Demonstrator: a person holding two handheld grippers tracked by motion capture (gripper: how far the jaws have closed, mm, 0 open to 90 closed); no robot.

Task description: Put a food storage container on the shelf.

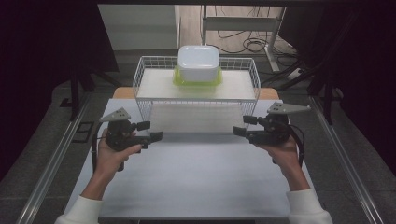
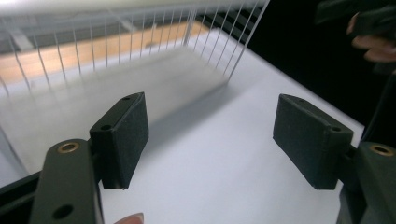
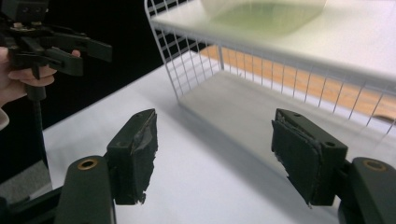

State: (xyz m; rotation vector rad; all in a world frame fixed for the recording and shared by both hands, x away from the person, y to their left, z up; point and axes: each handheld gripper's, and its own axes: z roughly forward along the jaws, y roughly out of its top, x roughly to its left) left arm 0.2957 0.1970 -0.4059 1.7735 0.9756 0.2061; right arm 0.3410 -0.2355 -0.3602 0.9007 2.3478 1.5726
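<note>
Ahead of both tools, on the top shelf of the white wire rack, sits the white lidded container on its yellow-green base, centred between them and well apart from either. By my reading this is the approach step: the two hands are low over the desk, flanking the rack's front corners, and nothing has been taken hold of yet. The next move would call for raising both tools to shelf height and bringing them in on the container from opposite sides, clear of the wire rim. The left tool points inward toward the right one, its jaws standing wide apart with only bare desk between the pads. The right tool mirrors it, jaws also spread and empty, its pads worn at the edges, touching nothing.
</note>
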